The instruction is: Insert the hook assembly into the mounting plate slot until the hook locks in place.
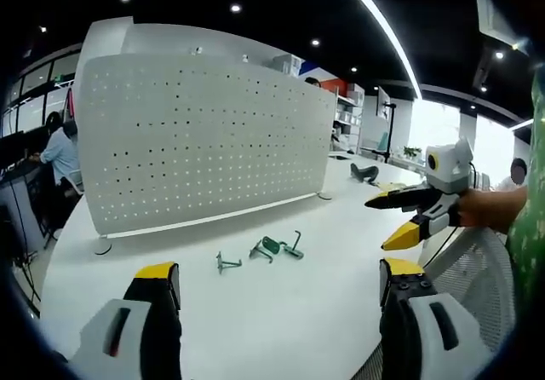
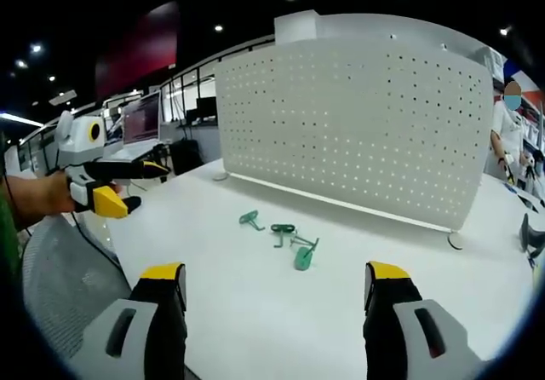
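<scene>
Several small green hooks lay loose on the white counter (image 1: 255, 312), in front of the upright white pegboard (image 1: 196, 141) that served as the mounting plate. In the left gripper view one hook (image 1: 227, 263) sat alone at about eleven o'clock from the midpoint of the jaws, with a tangle of two or three more (image 1: 279, 248) just beside it toward one o'clock. In the right gripper view the same cluster (image 2: 294, 242) lay at twelve o'clock, the lone hook (image 2: 250, 220) at eleven.

Both tools were empty. The left hand-held gripper (image 1: 279, 279) had its jaws spread wide, well short of the hooks; the right hand-held gripper (image 2: 269, 279) was likewise wide, holding nothing. The right tool also appeared at three o'clock in the left gripper view, off the counter's edge, jaws parted.

Judging by their look, the hooks were thin bent wire or moulded plastic: light, stiff, and likely to skate on the smooth counter when nudged. The tangled ones would probably drag each other, so the lone hook seemed the easier pick. Pinching its straight shank, leaving the pegs at the back end free, should let them meet the board's holes squarely. Too light a pinch might let it twist.
</scene>
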`<state>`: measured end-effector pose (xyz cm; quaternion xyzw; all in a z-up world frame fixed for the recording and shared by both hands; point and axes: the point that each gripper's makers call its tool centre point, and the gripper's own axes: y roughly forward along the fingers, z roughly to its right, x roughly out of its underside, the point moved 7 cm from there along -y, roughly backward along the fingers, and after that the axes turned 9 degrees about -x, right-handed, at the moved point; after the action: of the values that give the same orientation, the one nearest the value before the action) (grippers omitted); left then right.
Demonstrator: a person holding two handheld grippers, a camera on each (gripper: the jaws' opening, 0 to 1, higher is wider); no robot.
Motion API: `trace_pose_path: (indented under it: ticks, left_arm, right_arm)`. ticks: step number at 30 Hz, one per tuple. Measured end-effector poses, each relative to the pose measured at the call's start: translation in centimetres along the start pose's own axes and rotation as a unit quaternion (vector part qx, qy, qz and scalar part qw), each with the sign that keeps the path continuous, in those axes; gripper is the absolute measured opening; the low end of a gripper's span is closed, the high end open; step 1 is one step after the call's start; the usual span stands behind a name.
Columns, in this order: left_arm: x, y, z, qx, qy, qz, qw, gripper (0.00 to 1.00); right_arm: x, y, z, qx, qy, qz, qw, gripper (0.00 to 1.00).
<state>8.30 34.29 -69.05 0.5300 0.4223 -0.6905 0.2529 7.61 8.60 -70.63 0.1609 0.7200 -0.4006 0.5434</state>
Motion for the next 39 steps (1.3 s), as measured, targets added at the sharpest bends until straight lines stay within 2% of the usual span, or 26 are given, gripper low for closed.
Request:
trace_pose_path:
  ticks: [39]
  left_arm:
    - [0.05, 0.02, 0.04, 0.001, 0.005, -0.003, 1.0000, 0.99]
  right_arm:
    - [0.12, 0.12, 0.00, -0.002, 0.001, -0.006, 1.0000, 0.86]
